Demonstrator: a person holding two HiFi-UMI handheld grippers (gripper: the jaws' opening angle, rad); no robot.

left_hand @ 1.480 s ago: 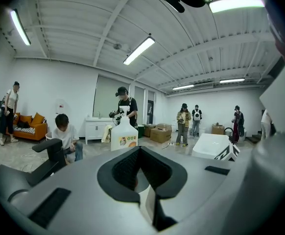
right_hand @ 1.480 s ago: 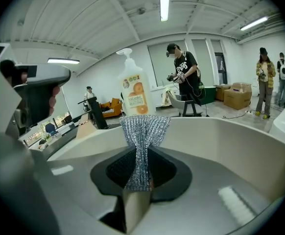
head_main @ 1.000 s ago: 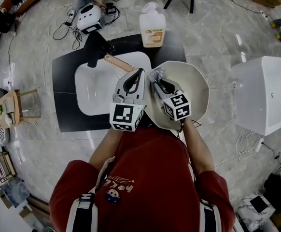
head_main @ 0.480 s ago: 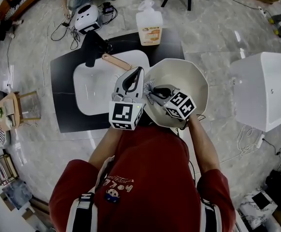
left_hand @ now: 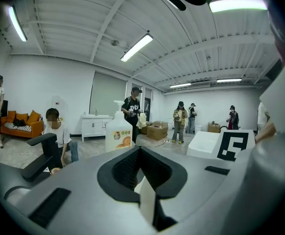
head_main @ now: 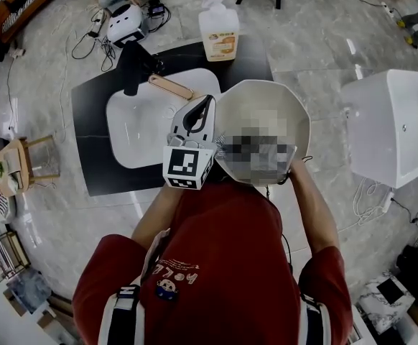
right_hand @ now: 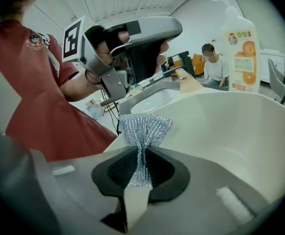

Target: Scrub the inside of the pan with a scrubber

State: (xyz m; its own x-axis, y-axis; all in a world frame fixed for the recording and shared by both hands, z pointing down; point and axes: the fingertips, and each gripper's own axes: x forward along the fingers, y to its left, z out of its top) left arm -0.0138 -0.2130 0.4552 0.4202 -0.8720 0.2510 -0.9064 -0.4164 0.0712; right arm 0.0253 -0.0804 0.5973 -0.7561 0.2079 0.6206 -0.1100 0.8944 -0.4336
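The cream pan [head_main: 263, 106] stands tilted at the right edge of the white sink [head_main: 133, 131]. Its wooden handle [head_main: 169, 87] points out over the basin. In the right gripper view, my right gripper [right_hand: 141, 155] is shut on a silver mesh scrubber [right_hand: 145, 129], which sits just inside the pan's near wall [right_hand: 221, 131]. A mosaic patch hides this gripper in the head view. My left gripper [head_main: 209, 105] hovers beside the pan's left rim, above the handle. Its jaws [left_hand: 139, 153] are shut, and nothing shows between them.
A black counter [head_main: 94, 171] surrounds the sink, with a black faucet [head_main: 133, 67] at its back. An orange-labelled soap bottle [head_main: 218, 31] stands behind the pan. To the right is a white tub [head_main: 392, 131]. Cables and a person sit on the floor behind.
The right gripper has drawn the scrubber from the pan's far left side toward me, along the left inner wall. The left gripper has stayed in place.
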